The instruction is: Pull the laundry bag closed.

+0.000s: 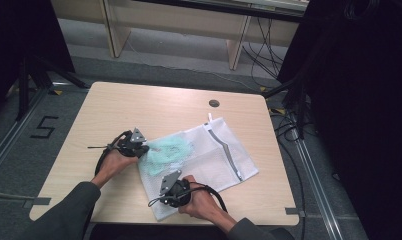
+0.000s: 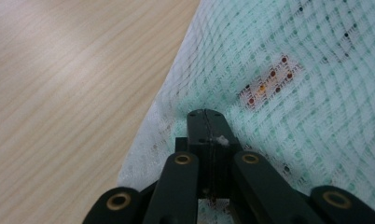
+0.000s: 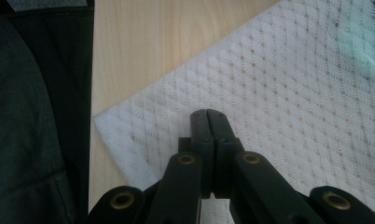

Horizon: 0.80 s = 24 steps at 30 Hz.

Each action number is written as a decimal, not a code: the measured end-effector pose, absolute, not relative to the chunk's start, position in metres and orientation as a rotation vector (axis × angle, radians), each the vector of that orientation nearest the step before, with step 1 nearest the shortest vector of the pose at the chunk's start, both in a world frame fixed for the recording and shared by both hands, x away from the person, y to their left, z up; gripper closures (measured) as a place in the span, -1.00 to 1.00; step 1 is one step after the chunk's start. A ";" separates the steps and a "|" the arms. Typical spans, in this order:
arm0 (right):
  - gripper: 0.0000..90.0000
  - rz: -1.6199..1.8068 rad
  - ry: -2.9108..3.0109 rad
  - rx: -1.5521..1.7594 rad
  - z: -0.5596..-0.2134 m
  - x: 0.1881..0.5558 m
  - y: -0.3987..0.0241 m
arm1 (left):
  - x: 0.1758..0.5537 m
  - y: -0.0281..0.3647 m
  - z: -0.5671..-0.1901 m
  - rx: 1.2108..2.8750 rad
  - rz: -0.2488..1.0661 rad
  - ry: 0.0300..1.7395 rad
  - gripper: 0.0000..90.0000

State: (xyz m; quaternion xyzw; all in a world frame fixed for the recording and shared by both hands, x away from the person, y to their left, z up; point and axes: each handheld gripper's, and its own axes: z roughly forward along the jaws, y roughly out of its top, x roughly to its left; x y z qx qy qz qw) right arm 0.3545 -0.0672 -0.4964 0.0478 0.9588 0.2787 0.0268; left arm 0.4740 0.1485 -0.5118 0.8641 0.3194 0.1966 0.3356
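A white mesh laundry bag (image 1: 209, 155) lies flat on the wooden table (image 1: 139, 105), with a teal garment (image 1: 169, 149) inside its left part. A grey zipper (image 1: 225, 152) runs along the bag's right side. My left gripper (image 1: 145, 149) is shut, its tips resting on the bag's left edge over the garment. Close up, its closed jaws (image 2: 206, 114) lie on mesh (image 2: 185, 93) above teal cloth (image 2: 325, 56) with a small red-dotted patch (image 2: 269, 81). My right gripper (image 1: 159, 200) is shut at the bag's near corner. Its tips (image 3: 208, 114) lie on the white mesh (image 3: 293, 84).
The table's near edge (image 3: 91, 70) runs close beside the right gripper, with the person's dark clothing (image 3: 31, 140) past it. A round grommet (image 1: 214, 103) sits at the table's far side. Cables and dark stands surround the table on the floor.
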 end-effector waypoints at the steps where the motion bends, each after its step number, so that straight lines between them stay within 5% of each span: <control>1: 1.00 0.865 2.967 0.157 -0.497 0.354 -0.063 | 0.475 0.149 -0.511 2.271 0.509 0.834 0.99; 14: 1.00 0.918 2.945 0.147 -0.494 0.352 -0.051 | 0.479 0.149 -0.508 2.271 0.554 0.804 0.98; 19: 1.00 0.961 2.874 0.255 -0.472 0.369 -0.085 | 0.464 0.149 -0.494 2.164 0.549 0.817 0.98; 24: 1.00 0.909 2.787 0.454 -0.466 0.394 -0.155 | 0.421 0.144 -0.482 2.127 0.368 0.759 0.97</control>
